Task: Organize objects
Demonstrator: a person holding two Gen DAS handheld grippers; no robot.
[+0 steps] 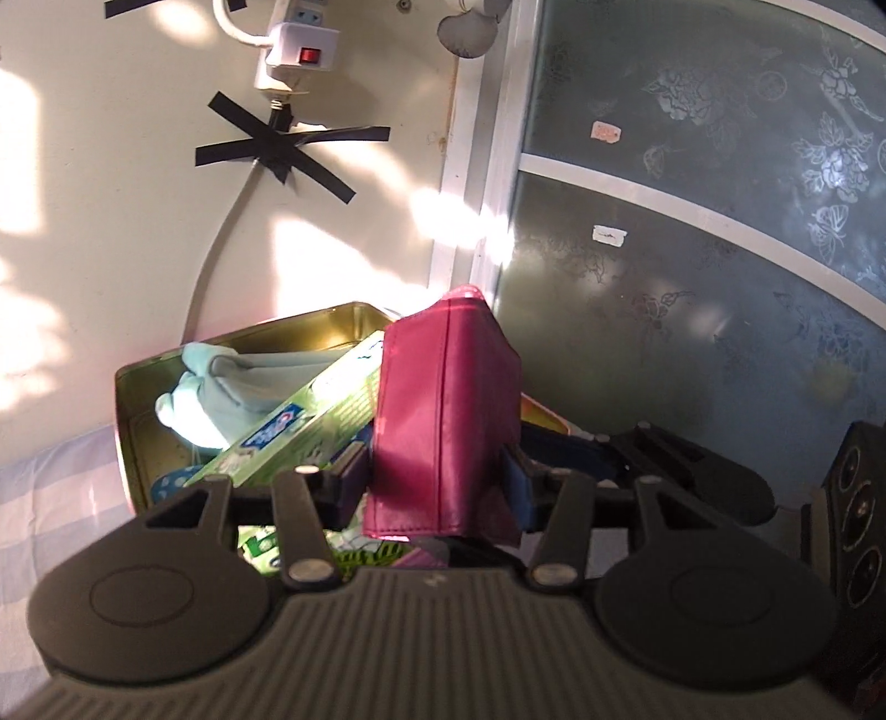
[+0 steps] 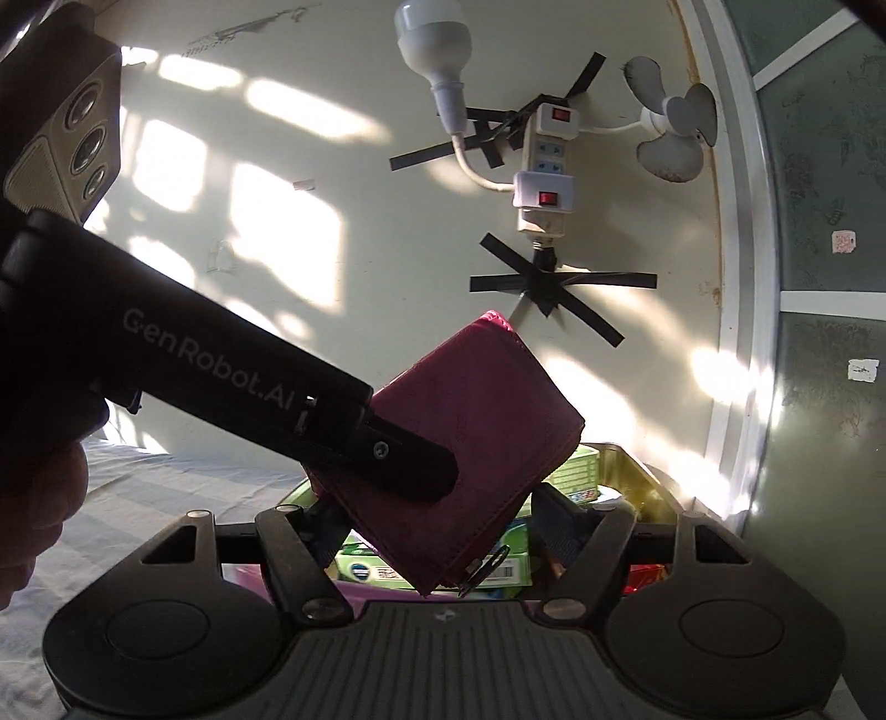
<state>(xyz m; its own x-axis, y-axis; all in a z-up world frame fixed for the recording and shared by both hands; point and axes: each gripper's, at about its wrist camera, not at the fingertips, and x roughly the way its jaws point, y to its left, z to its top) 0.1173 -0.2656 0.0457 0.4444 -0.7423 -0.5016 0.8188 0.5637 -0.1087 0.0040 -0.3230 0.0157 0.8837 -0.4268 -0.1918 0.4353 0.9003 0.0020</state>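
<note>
A magenta leather wallet [image 1: 443, 421] stands upright between my left gripper's [image 1: 437, 487] fingers, which are shut on its lower part. In the right wrist view the wallet [image 2: 487, 437] hangs tilted above an open gold tin box [image 2: 648, 487], with the left gripper's black finger [image 2: 410, 459] across its face. My right gripper [image 2: 437, 526] is open, its fingers on either side of the wallet's lower corner without pinching it. The tin [image 1: 310, 327] holds a green toothpaste box [image 1: 299, 426] and a pale blue cloth [image 1: 221, 387].
The tin sits on a checked cloth [image 1: 50, 498] against a cream wall with a taped power strip [image 2: 545, 183], a bulb [image 2: 432, 33] and a small fan [image 2: 675, 133]. A frosted glass door [image 1: 720, 221] stands at the right. Green cartons [image 2: 382, 570] lie in the tin.
</note>
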